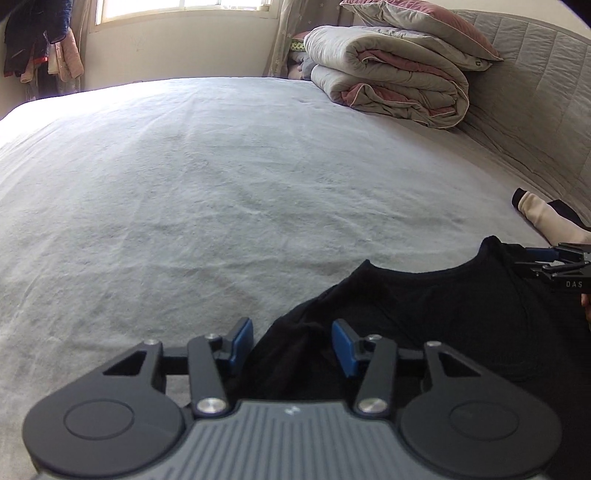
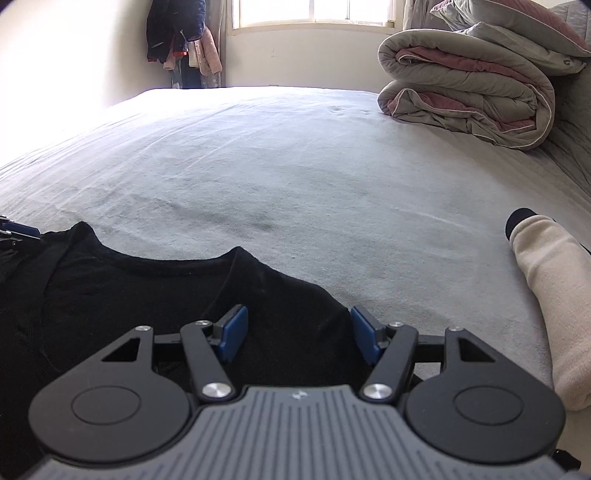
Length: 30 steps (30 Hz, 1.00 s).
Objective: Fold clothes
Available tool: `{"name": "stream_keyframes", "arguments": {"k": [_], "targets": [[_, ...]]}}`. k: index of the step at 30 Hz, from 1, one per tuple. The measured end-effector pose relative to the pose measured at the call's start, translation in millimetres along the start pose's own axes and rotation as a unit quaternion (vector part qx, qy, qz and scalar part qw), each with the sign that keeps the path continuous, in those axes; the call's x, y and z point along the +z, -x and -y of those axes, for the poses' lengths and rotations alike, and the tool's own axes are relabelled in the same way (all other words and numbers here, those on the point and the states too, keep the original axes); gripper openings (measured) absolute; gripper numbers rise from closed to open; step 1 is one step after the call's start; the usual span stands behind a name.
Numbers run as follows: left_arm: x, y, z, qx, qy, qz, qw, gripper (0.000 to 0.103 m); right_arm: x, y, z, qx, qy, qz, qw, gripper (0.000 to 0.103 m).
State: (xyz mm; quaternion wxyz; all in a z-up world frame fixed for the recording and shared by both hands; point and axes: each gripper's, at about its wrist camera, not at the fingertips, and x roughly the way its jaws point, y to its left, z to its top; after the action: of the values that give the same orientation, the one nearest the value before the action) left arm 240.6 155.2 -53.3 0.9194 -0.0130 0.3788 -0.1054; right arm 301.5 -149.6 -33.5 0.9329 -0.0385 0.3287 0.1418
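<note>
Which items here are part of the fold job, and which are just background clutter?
In the job:
- black shirt, spread on the bed sheet
- left tongs, open over its left shoulder
- right tongs, open over its right shoulder

Lying about:
- cream garment with dark cuff
- folded duvet with pillow on top
- hanging clothes in the corner

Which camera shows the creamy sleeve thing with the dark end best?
The right wrist view: the cream sleeve stretches long across the bed, dark cuff clear. The left wrist view catches only a short piece at the frame's right edge.
</note>
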Motion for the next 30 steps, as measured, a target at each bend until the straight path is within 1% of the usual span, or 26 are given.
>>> {"name": "stream_keyframes", "arguments": {"k": [1, 2, 3, 4, 5, 6, 10, 12, 15, 18, 20, 22, 25, 30], "targets": [[0.5, -1.3, 2.6, -0.001, 0.000, -0.003, 1.0000, 0.020, 0.5, -2.1, -1.2, -0.002, 0.001, 0.001, 1.000, 0.059], [1.0, -2.5, 5.2, -0.003, 0.000, -0.006, 1.0000, 0.012, 0.9, -4.1, -2.3, -0.003, 0.002, 0.003, 1.000, 0.049], [1.4, -3.8, 7.8, -0.004, 0.000, -0.009, 1.0000, 0.005, 1.4, -6.2, -3.5, -0.005, 0.003, 0.004, 1.000, 0.043], [1.9, -5.0, 10.4, -0.006, 0.000, -0.012, 0.9999, 0.004, 1.8, -8.2, -4.7, -0.007, 0.004, 0.006, 1.000, 0.028], [2.8, -5.7, 12.3, -0.001, 0.000, -0.009, 1.0000, 0.004, 2.3, -10.1, -5.8, -0.009, 0.004, 0.008, 1.000, 0.010], [4.0, -6.0, 13.7, 0.011, -0.001, -0.002, 0.9999, 0.004, 2.5, -10.4, -6.2, -0.011, 0.002, 0.009, 1.000, 0.006], [8.8, -7.0, 19.0, 0.057, -0.006, 0.028, 0.9979, 0.003, 3.6, -8.1, -13.0, -0.033, 0.010, 0.029, 0.999, 0.004], [11.2, -7.5, 21.6, 0.080, -0.009, 0.042, 0.9958, 0.003, 4.7, -7.3, -16.7, -0.047, 0.016, 0.042, 0.998, 0.004], [16.0, -8.1, 24.7, 0.113, -0.014, 0.064, 0.9915, 0.003, 9.6, -6.7, -15.6, -0.060, 0.009, 0.061, 0.996, 0.004], [27.5, -9.1, 21.2, 0.129, -0.018, 0.080, 0.9883, 0.003, 18.0, -6.8, -12.8, -0.072, 0.006, 0.082, 0.994, 0.004], [37.7, -12.4, 18.3, 0.136, -0.017, 0.089, 0.9866, 0.003, 24.9, -10.9, -11.2, -0.077, 0.004, 0.086, 0.993, 0.004], [45.6, -18.6, 17.1, 0.141, -0.015, 0.090, 0.9857, 0.003, 31.5, -18.4, -10.0, -0.084, 0.003, 0.085, 0.993, 0.004], [53.8, -35.1, 14.4, 0.146, -0.006, 0.081, 0.9860, 0.003, 37.2, -31.5, -9.8, -0.091, 0.006, 0.073, 0.993, 0.004], [45.7, -59.9, 16.8, 0.157, -0.005, 0.064, 0.9854, 0.004, 34.1, -52.4, -10.7, -0.101, 0.009, 0.042, 0.994, 0.004]]}}
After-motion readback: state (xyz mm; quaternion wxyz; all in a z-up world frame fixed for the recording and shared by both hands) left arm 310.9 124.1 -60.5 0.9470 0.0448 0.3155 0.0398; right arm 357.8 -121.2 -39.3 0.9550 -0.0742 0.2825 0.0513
